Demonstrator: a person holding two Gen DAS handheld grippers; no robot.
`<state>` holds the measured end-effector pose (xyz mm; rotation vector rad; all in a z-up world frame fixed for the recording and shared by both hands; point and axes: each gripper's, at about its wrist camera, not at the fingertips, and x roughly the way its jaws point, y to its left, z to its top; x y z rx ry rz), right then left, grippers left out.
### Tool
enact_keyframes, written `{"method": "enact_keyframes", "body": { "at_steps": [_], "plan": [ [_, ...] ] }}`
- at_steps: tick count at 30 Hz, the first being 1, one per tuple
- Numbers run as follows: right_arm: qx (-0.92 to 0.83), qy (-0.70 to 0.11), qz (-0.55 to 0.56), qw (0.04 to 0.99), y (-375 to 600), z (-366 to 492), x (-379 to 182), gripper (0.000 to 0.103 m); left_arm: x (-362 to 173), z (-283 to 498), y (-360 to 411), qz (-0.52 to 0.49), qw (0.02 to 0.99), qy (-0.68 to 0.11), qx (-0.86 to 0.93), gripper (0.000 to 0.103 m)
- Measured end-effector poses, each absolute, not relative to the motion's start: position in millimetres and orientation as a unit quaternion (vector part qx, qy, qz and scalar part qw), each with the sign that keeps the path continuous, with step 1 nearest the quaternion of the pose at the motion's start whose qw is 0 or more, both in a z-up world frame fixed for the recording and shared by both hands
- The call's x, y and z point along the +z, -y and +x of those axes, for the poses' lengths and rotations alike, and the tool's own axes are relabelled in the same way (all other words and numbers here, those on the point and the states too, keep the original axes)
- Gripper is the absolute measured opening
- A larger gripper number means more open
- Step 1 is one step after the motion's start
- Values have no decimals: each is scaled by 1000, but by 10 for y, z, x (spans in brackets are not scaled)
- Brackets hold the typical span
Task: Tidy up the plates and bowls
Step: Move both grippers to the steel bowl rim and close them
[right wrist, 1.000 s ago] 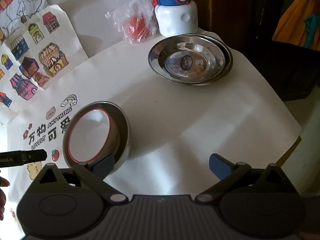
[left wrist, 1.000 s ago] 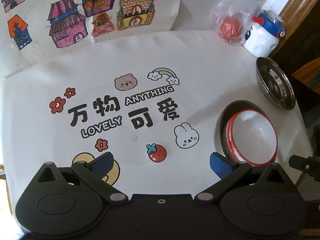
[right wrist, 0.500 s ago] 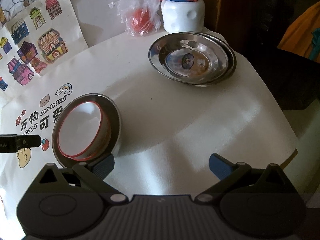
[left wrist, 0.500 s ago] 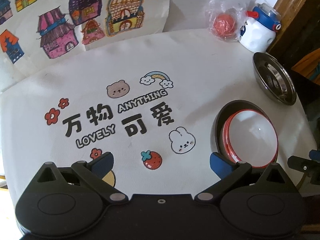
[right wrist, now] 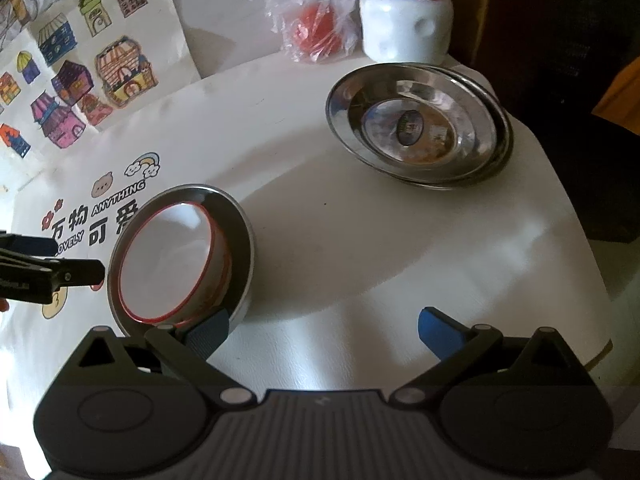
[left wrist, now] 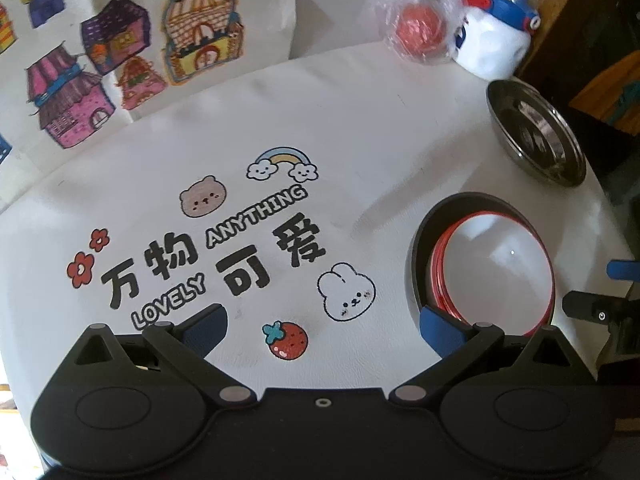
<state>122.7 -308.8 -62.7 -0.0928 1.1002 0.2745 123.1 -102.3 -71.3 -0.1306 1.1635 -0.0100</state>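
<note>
My left gripper [left wrist: 322,326] wide and empty at lower frame, my right gripper [right wrist: 324,330] likewise, red-rimmed bowl [right wrist: 172,260] left of centre, steel plates [right wrist: 418,124] upper right.

Relative to the red-rimmed bowl [right wrist: 172,264], the right gripper [right wrist: 322,330] has been drawn back and swung toward the steel plates [right wrist: 418,126], which are now seen nearer. The left gripper [left wrist: 320,326] has been shifted closer to the bowl [left wrist: 496,272], jaws unchanged.
</note>
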Motion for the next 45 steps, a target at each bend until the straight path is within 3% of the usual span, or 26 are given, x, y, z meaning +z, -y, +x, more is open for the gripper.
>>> {"method": "enact_keyframes", "body": {
  "at_steps": [45],
  "plan": [
    [141, -539, -58, 829, 2898, 1366, -751, 103, -879, 1464, 1065, -55, 811, -581, -44, 102]
  ]
}}
